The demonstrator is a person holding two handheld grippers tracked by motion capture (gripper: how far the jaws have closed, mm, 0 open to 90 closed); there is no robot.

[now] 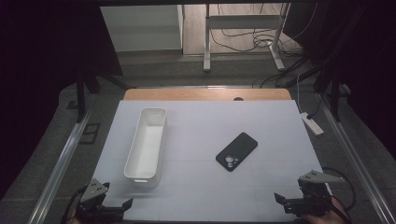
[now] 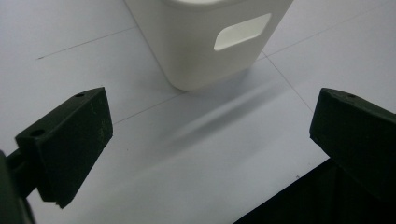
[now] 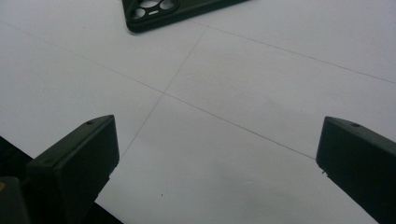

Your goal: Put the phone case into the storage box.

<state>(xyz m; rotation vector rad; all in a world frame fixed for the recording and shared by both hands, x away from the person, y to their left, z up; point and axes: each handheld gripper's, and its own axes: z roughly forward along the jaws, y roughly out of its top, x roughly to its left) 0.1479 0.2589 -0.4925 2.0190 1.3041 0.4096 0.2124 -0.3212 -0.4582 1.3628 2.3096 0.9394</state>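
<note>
Left gripper [image 1: 122, 205]: desk's near-left corner, jaws wide, empty. Right gripper [image 1: 281, 199]: near-right corner, jaws wide, empty. White bin [image 1: 146, 145]: left half of desk, lengthwise, its near end just beyond the left gripper. Black phone case [image 1: 236, 151]: right of centre, camera cutouts up, well apart from both grippers.

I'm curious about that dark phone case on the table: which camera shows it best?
The high view: the whole phone case lies flat on the white table, camera cutouts nearest the person. The right gripper view catches just its cutout end beyond the open jaws.
</note>
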